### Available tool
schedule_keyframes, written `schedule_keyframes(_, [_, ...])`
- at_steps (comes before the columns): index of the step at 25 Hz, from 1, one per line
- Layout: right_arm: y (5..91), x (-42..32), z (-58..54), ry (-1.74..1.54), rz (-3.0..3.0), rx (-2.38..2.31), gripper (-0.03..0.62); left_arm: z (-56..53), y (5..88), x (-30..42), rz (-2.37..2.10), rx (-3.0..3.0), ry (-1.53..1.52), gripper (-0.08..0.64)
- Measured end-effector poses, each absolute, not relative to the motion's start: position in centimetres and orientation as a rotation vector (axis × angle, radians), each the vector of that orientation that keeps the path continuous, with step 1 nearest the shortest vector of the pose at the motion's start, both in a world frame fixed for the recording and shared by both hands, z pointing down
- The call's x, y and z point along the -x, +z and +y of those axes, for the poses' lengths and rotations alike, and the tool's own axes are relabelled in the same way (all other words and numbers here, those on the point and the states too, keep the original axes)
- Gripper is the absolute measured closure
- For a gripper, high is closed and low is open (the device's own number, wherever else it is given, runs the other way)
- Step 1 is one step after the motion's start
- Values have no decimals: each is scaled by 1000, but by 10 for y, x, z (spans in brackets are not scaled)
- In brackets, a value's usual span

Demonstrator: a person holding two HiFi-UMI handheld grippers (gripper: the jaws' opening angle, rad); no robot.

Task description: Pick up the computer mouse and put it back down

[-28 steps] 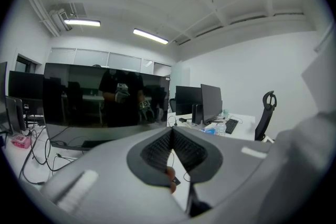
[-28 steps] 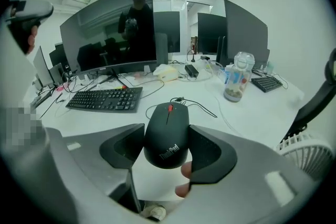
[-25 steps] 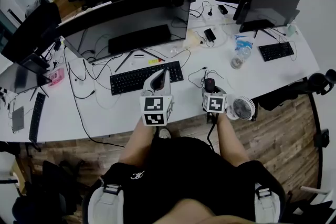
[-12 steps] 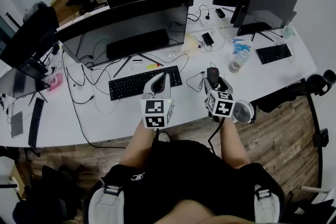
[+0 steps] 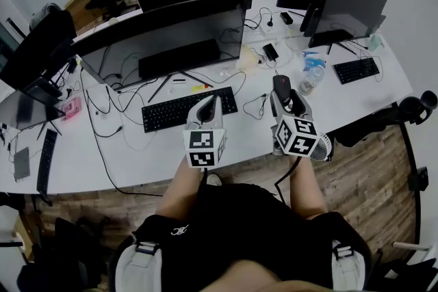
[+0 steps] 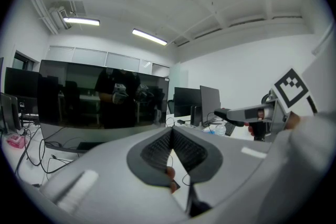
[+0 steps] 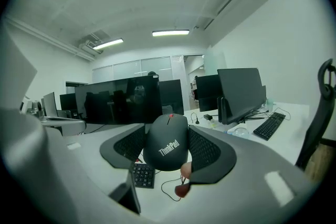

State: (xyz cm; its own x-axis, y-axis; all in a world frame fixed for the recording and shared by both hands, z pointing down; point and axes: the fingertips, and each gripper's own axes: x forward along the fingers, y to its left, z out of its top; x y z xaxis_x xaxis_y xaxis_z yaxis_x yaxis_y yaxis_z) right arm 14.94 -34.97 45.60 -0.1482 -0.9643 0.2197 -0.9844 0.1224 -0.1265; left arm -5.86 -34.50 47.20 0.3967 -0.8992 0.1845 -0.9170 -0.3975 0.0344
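Observation:
The black computer mouse (image 7: 167,147) with a red scroll wheel sits lengthwise between the dark ribbed pads (image 7: 207,149) of my right gripper (image 7: 168,136), which is shut on it. From the head view, the mouse (image 5: 281,85) hangs in the air above the white desk (image 5: 137,154), held out level by the right gripper (image 5: 282,94). My left gripper (image 5: 209,106) hovers over the keyboard's right end with its jaws together and nothing in them. Its pads (image 6: 157,152) meet at the tips in its own view, where the right gripper (image 6: 231,114) shows at the right with the mouse.
A black keyboard (image 5: 188,103) lies before a wide curved monitor (image 5: 171,31). Loose cables (image 5: 256,106) trail under the held mouse. A water bottle (image 5: 311,75), a phone (image 5: 272,51), a small white fan (image 5: 323,141) at the desk edge and another keyboard (image 5: 359,68) stand to the right.
My right gripper has risen from the desk with the mouse in it and tipped up from pointing down to nearly level. The left gripper has stayed where it was.

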Motion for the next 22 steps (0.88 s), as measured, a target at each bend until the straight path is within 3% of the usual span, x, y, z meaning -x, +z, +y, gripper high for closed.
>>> schedule_keyframes(12, [416, -146, -345, 241, -2348, -2025, 328, -345, 470, 56, -1647, -2517, 208, 509])
schedule_keyframes(22, [452, -143, -352, 291, -2298, -1960, 331, -343, 468, 56, -1665, -2506, 210, 509])
